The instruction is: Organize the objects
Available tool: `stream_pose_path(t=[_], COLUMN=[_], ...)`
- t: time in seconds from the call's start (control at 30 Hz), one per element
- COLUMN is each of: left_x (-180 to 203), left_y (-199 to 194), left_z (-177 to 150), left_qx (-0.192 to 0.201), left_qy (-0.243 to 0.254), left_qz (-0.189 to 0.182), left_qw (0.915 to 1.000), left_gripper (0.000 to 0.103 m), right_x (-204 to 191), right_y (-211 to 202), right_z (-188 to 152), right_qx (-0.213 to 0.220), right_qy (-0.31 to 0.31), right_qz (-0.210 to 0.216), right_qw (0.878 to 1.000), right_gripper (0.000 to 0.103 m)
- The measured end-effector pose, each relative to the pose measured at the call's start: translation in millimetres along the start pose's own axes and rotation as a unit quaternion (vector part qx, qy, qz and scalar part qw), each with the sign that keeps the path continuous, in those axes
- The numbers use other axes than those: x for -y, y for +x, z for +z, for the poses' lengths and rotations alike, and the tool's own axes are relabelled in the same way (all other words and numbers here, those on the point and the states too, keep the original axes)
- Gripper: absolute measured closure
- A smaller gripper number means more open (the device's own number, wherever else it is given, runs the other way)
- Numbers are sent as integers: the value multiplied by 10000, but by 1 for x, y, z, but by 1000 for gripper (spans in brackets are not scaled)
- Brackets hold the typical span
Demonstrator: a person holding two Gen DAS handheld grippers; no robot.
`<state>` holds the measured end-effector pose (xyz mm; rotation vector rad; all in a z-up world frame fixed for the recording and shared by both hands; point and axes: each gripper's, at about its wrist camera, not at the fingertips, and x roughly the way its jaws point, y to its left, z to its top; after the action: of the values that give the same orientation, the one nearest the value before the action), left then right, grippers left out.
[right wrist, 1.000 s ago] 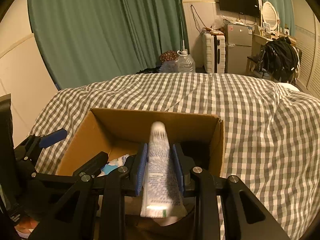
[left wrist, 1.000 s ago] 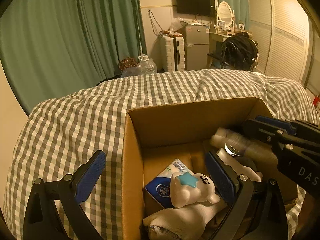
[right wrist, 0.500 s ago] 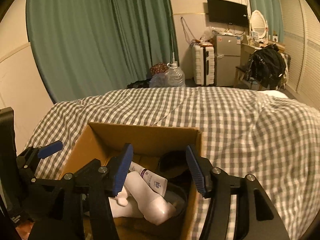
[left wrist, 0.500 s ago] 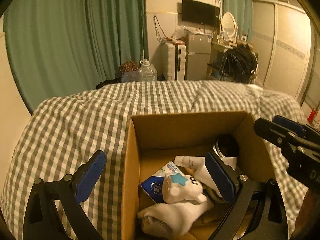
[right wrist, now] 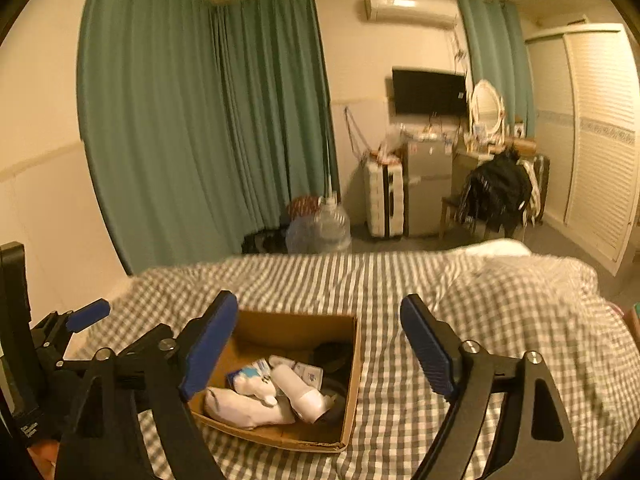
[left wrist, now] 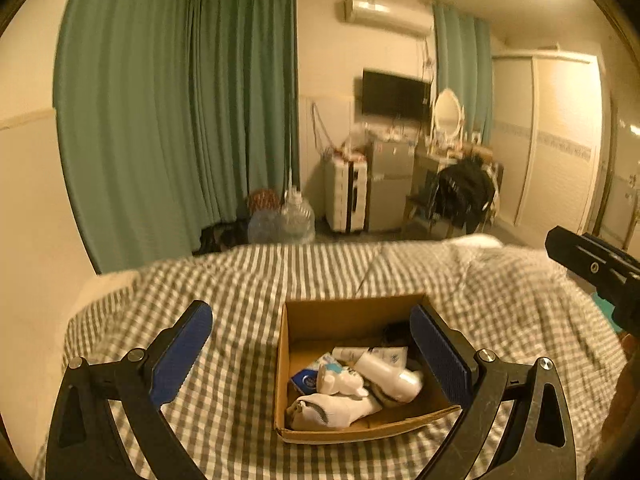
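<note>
Tube (right wrist: pixel 302 394) drop done: the right gripper (right wrist: pixel 320 346) has just been opening, its jaws now stand wide with nothing between them, and the tube lies in the box (right wrist: pixel 352 364) on the bed (right wrist: pixel 500 320), near its left edge. Left gripper (left wrist: pixel 312 354) is wide open too, empty. Versus a second ago, both have pulled up and back, so the box looks smaller. Probably onto the next item.

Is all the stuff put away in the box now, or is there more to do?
It looks nearly done. The cardboard box on the checked bedspread already holds the white tube, a sock and a small toy. Both the left hand-held gripper and the right hand-held gripper are open and empty. Nothing loose shows on the bed.
</note>
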<state>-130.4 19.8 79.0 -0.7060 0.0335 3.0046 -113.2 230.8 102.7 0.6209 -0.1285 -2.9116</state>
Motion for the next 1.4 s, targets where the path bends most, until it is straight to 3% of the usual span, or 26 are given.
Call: stream_pose_path(t=[0.23, 0.33, 0.43, 0.67, 0.8, 0.93, 1.4], left_x=[5, 10, 12, 5, -3, -7, -15], left_y=[-66, -85, -92, -60, -34, -21, -26], left_z=[1, -13, -32, -96, -123, -133, -133], left_qx=[682, 931, 1046, 770, 390, 176, 150], left_qy=[173, 267, 259, 24, -33, 1, -136], left_qz=[-125, -131, -52, 254, 295, 403, 324], left_qw=[9974, 9952, 9942, 9967, 9988, 9990, 9993], left_gripper=[1, 0, 0, 0, 0, 0, 0], right_x=[-14, -18, -21, -19, -20, -20, -19], right_y=[-69, -97, -103, -76, -52, -39, -27], right_z=[6, -16, -37, -97, -126, -134, -143], right_qx=[526, 888, 945, 1093, 848, 662, 366], right_qy=[-191, -254, -395, -478, -698, -684, -605], right_qz=[-290, -540, -684, -941, -984, -913, -907], right_qw=[9980, 9943, 9924, 9884, 9891, 9913, 9934], right_gripper=[3, 2, 2, 2, 2, 2, 2])
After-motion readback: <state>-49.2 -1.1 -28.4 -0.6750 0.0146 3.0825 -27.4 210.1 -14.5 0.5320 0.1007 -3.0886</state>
